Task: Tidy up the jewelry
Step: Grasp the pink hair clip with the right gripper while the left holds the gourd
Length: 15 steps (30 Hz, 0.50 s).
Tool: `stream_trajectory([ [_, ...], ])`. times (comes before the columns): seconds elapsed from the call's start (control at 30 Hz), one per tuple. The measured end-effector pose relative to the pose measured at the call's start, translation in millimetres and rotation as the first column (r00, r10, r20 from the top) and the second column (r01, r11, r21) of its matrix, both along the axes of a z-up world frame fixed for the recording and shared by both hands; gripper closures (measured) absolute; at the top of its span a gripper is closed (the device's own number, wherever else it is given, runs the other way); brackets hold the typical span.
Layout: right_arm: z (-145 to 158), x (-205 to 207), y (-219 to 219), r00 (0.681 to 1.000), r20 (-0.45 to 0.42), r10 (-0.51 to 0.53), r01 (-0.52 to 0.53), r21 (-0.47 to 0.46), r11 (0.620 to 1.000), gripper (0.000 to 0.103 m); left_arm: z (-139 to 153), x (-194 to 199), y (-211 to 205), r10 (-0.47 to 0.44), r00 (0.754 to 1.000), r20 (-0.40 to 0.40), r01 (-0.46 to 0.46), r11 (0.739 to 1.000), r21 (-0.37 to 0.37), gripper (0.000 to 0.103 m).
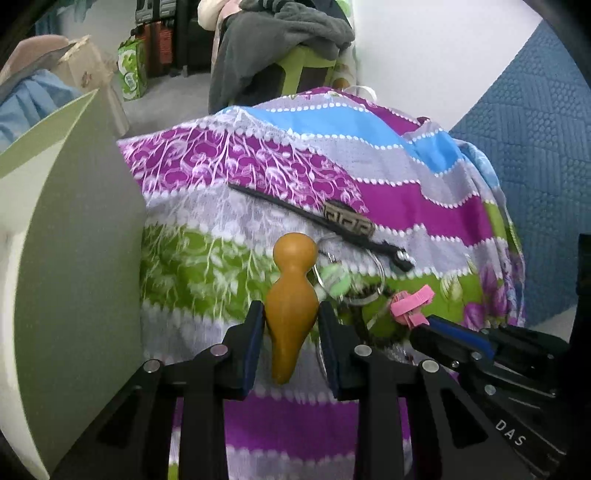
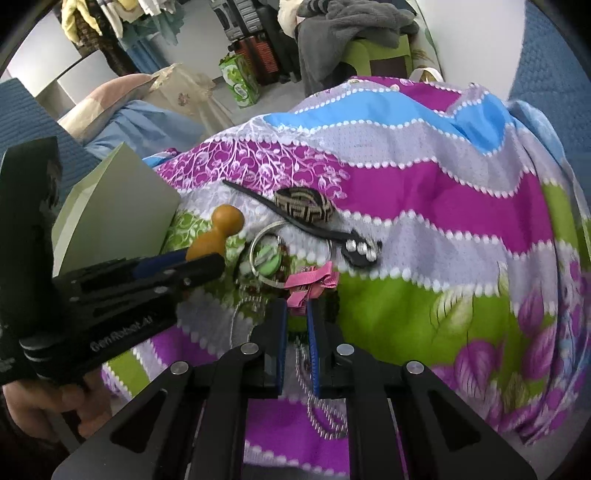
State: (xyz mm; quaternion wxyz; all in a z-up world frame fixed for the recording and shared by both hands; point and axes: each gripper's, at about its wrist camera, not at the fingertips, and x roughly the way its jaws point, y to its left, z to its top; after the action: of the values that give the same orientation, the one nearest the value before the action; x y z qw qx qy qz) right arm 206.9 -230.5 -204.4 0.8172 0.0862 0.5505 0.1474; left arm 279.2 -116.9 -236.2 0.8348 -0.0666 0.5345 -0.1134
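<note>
patterned bedsheet (image 1: 424, 206), grey blanket (image 1: 280, 33), green carton (image 1: 131, 70)

Open patterned bedspread (image 2: 443, 229) to the right; green box (image 1: 74, 258) walling the left; black strap bracelet (image 1: 325, 225) lying straight ahead.

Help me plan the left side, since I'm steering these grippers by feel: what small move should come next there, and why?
Probably lift the left gripper and carry it leftward to the green box. Its fingers look shut on the orange gourd charm, and the box stands right beside it on the patterned cloth.
</note>
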Motion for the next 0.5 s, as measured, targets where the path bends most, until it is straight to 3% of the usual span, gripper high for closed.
stream_trajectory([
  [0.5,-10.6,-52.9,13.2,0.998,-0.058,0.000,-0.002,-0.027,1.000,0.094,-11.0,-68.4,10.8,0.064,0.995,-0.081,-0.064,0.998,0.005,0.073],
])
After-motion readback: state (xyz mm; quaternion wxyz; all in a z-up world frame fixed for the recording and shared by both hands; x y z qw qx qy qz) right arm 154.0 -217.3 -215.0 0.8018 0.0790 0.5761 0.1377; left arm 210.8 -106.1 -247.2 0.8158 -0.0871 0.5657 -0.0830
